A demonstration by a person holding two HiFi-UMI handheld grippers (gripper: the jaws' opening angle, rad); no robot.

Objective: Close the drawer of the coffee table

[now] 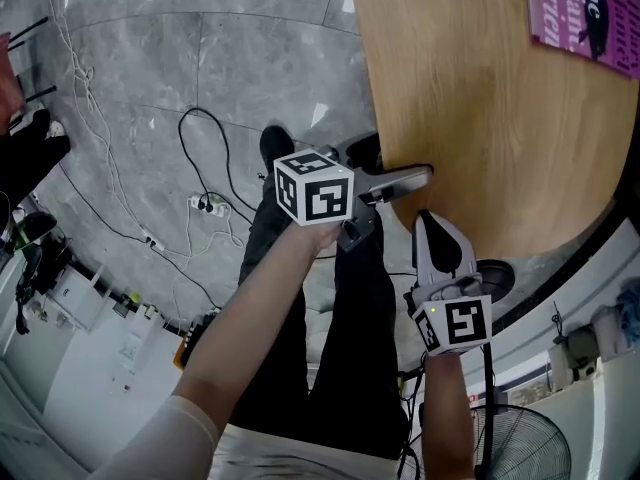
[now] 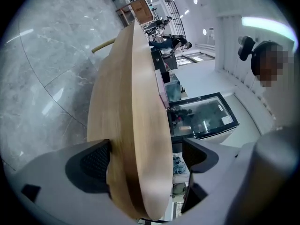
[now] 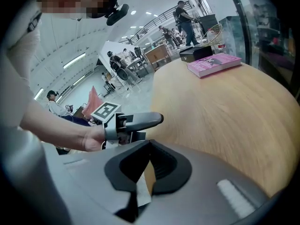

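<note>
One coffee table (image 1: 480,118) bears one pink book (image 1: 590,8); left claw (image 2: 146,146) spread astride its rim, right claw (image 3: 149,146) pressed together.

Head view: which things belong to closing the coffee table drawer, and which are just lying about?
Job: coffee table; left gripper, jaws astride its edge; right gripper, jaws shut. No drawer shows.
Lying about: pink book; power strip; fan.
</note>
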